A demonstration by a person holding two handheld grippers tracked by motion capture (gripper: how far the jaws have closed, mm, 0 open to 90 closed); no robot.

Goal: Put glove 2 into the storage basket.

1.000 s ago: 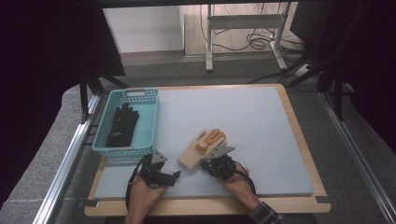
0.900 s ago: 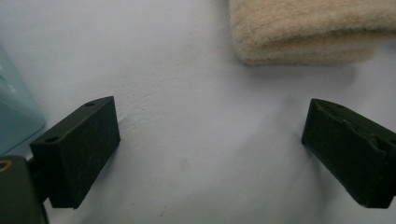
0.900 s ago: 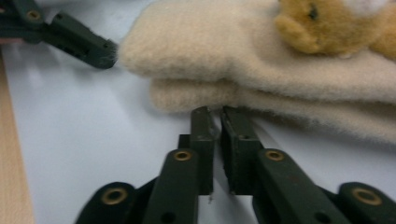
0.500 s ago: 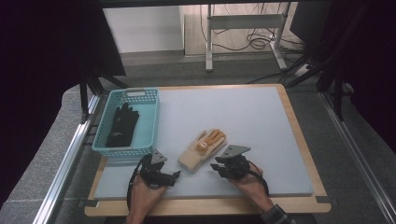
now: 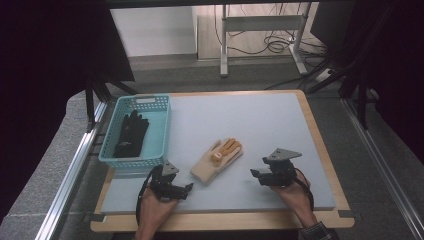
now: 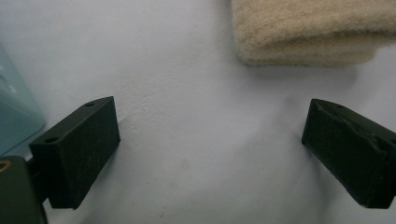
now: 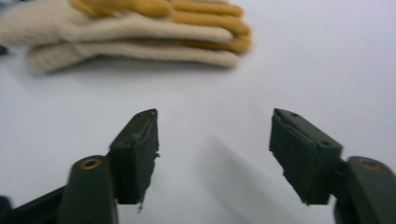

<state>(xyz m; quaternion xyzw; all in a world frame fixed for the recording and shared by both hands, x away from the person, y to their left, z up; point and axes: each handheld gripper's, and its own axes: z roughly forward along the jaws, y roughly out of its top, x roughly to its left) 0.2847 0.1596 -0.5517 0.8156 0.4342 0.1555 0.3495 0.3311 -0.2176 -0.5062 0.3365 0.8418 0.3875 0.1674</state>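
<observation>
A cream glove with yellow-orange fingers (image 5: 218, 159) lies flat on the grey mat, between my two hands. A black glove (image 5: 131, 133) lies inside the teal basket (image 5: 161, 131) at the left. My left gripper (image 5: 186, 188) rests on the mat just left of the cream glove's cuff (image 6: 308, 32), its jaws wide apart with bare mat between them. My right gripper (image 5: 256, 176) is off to the right of the glove (image 7: 135, 23), pointing toward it. Its jaws have just been opening and hold nothing.
The grey mat (image 5: 260, 120) covers a wooden board (image 5: 320, 145) whose rim shows along the right and front. A metal rail (image 5: 75, 165) runs along the left side. A desk frame and cables (image 5: 265, 40) stand on the floor beyond the table.
My right gripper let go of the cream glove and drew back to the right, its jaws opening. The glove stays on the mat. The left gripper has not moved.
</observation>
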